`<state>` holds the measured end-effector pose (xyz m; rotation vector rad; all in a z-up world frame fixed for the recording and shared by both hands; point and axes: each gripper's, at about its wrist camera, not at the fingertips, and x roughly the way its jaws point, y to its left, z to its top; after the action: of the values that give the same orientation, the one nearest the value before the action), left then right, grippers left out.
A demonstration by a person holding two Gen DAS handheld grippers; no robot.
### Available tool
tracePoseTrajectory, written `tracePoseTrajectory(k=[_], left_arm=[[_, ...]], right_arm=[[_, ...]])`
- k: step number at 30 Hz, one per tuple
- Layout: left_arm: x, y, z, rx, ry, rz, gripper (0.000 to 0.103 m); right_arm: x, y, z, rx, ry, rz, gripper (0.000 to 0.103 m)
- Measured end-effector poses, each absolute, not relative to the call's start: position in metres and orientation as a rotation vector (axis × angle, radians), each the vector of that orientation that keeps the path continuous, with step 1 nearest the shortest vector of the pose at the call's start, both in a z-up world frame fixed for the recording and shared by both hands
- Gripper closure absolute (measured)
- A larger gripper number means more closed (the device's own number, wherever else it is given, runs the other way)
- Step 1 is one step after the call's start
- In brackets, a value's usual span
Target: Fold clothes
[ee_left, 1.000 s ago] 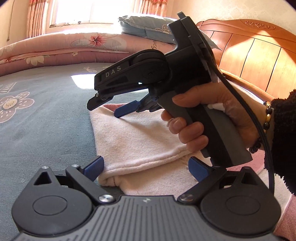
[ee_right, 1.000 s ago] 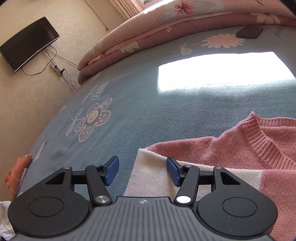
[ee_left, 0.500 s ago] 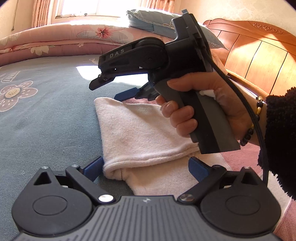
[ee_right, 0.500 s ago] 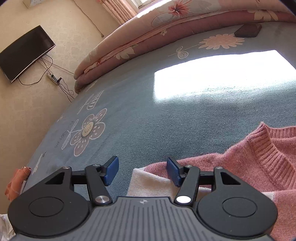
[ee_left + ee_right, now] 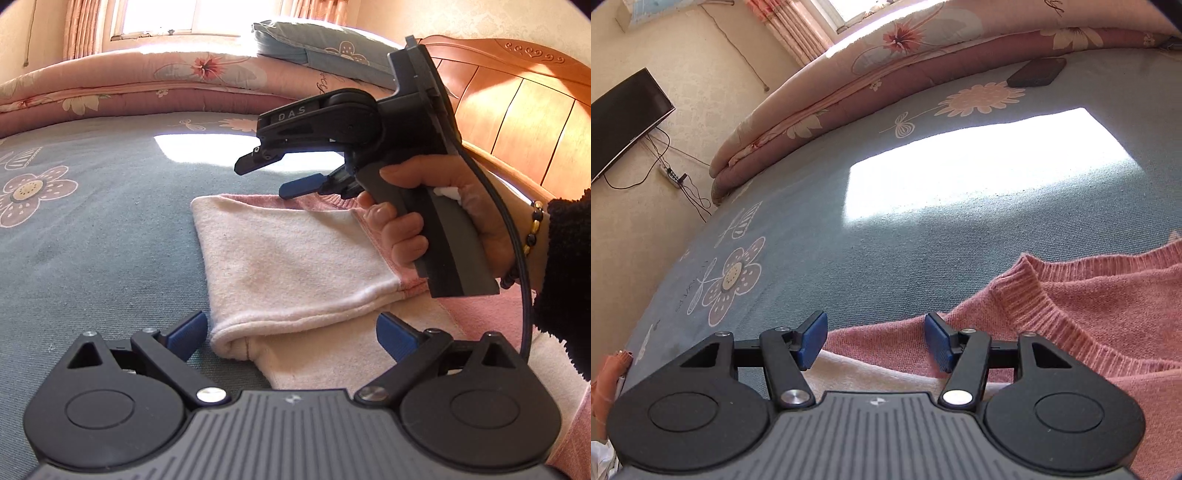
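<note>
I see the pink-and-cream knitted sweater (image 5: 295,258) lying on the blue-grey bed (image 5: 92,240), one sleeve folded across; more folds remain. My left hand-held gripper (image 5: 291,334) and right hand-held gripper (image 5: 875,339) both hover released, grasping nothing.

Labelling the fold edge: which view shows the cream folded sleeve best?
Left wrist view: the cream sleeve lies whole across the frame, with its folded end near the left claw. The right wrist view shows only a cream strip behind the right claw; the rest is pink knit.
</note>
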<state>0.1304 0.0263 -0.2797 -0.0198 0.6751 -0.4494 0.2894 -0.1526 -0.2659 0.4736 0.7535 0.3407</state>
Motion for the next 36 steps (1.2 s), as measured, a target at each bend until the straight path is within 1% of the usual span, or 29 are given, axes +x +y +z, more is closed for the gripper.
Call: tracePoseTrajectory(k=[4, 9, 14, 19, 21, 25, 30, 33, 36], left_arm=[[0.129, 0.026, -0.279, -0.024, 0.674, -0.447, 0.005], [0.13, 0.026, -0.279, -0.021, 0.675, -0.449, 0.005], [0.13, 0.027, -0.279, -0.023, 0.677, -0.444, 0.005], [0.129, 0.025, -0.28, -0.017, 0.676, -0.444, 0.005], [0.129, 0.025, -0.28, -0.013, 0.678, -0.441, 0.005], [0.129, 0.027, -0.279, -0.022, 0.675, -0.442, 0.005], [0.129, 0.031, -0.275, -0.041, 0.664, -0.435, 0.005], [0.13, 0.033, -0.274, -0.06, 0.667, -0.425, 0.005], [0.129, 0.032, -0.274, -0.057, 0.667, -0.423, 0.005]], right_arm=[[0.284, -0.156, -0.257, 0.457, 0.757, 0.319, 0.04], [0.286, -0.154, -0.269, 0.403, 0.794, 0.288, 0.04], [0.281, -0.165, -0.263, 0.503, 0.719, 0.293, 0.04], [0.287, -0.152, -0.27, 0.407, 0.776, 0.31, 0.038], [0.287, -0.154, -0.271, 0.424, 0.762, 0.311, 0.038], [0.282, -0.163, -0.263, 0.473, 0.748, 0.307, 0.038], [0.261, -0.174, -0.241, 0.432, 0.744, 0.32, 0.038], [0.251, -0.183, -0.23, 0.422, 0.74, 0.333, 0.033], [0.254, -0.19, -0.236, 0.439, 0.766, 0.311, 0.033]])
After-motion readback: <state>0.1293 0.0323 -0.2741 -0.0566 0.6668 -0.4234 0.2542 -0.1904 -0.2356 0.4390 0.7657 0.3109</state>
